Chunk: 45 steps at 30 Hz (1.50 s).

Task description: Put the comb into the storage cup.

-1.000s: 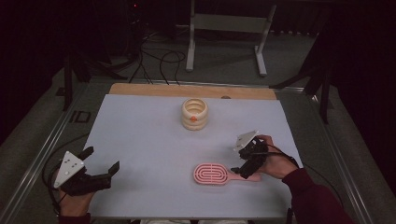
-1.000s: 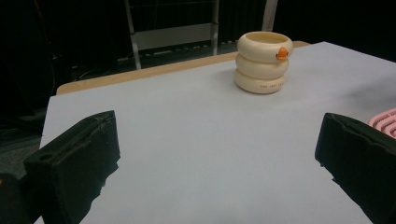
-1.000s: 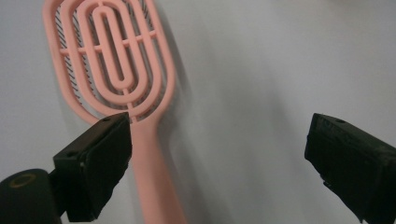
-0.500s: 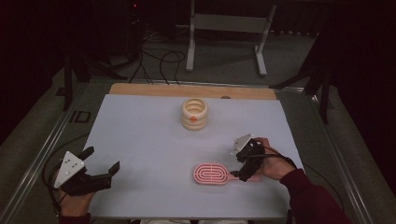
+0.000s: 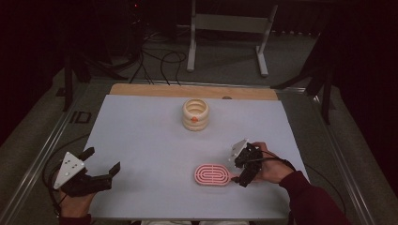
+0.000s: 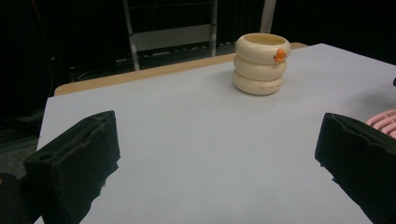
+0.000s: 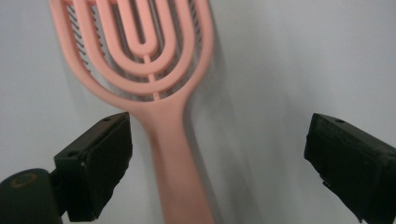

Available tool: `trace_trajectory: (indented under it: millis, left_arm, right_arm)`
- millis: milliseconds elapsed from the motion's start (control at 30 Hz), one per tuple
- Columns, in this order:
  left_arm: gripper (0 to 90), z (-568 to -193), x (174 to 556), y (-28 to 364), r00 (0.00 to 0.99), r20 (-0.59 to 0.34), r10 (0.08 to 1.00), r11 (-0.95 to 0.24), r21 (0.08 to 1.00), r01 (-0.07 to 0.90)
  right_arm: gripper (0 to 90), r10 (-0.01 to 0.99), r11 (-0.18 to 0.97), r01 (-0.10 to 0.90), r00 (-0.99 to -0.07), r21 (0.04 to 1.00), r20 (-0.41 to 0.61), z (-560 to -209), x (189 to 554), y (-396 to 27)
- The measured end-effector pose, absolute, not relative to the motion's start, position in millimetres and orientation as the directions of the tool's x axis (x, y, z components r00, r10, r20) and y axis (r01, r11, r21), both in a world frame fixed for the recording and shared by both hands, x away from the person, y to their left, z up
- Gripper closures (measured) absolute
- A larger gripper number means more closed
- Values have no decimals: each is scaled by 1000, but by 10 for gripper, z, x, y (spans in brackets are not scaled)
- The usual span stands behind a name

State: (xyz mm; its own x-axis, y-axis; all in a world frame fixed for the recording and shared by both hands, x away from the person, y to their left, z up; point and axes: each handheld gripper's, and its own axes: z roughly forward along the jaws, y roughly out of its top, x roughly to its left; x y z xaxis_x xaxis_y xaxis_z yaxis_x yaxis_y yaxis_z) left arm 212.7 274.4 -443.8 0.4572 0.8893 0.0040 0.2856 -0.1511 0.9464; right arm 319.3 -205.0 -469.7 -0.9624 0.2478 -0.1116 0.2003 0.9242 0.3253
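- Meanwhile, our left gripper [image 5: 101, 174] waits at the table's [image 5: 141, 140] near-left corner as before, jaws spread, holding nothing.
- Mid-table, the cream ringed cup [image 5: 195, 114] stands untouched.
- Our right gripper [image 5: 238, 171] has edged closer, released jaws straddling the pink brush [image 5: 212, 174] handle: we judge a grasp imminent.
- The handle's end is cut off in the right gripper view.

the hairbrush [image 7: 154, 70] is salmon pink, its head a pattern of nested open loops around a middle slot, with dark bristles showing through the gaps. the far holder [image 5: 195, 114] is cream, built as three stacked rings, with a small orange spot on its near side. the bench [image 5: 141, 136] is pale grey-blue, with a tan wooden strip along its far edge. both grippers, left [image 5: 101, 171] and right [image 5: 238, 171], have black jaws and a light grey plate on top. the sleeve [image 5: 309, 201] at the right is dark maroon.
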Motion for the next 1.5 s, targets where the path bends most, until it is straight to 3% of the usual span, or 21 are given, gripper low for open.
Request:
trace_trajectory:
  millis: [600, 800, 833, 933, 1067, 1500]
  left_arm:
    - [4, -4439, 2126, 2752, 455, 4, 891, -150, 946, 286]
    - [4, -4455, 2136, 2742, 458, 2, 889, -151, 945, 290]
    - [4, -4455, 2136, 2742, 458, 2, 889, -151, 945, 290]
    - [4, -4458, 2138, 2740, 458, 4, 889, -154, 944, 290]
    - [4, -4468, 2143, 2743, 458, 0, 889, -152, 944, 294]
    - [4, -4467, 2144, 2731, 461, 1, 887, -155, 943, 296]
  right_arm:
    - [228, 211, 943, 182, -974, 278, -79, -4831, 3173, -2015]
    - [425, 183, 954, 166, -982, 249, -48, -4891, 3158, -1958]
    - [425, 183, 954, 166, -982, 249, -48, -4891, 3158, -1958]
    - [559, 161, 958, 151, -987, 244, -23, -4912, 3161, -1932]
    - [626, 141, 962, 138, -990, 236, 1, -4911, 3162, -1914]
    - [699, 150, 958, 143, -989, 247, -10, -4906, 3126, -1917]
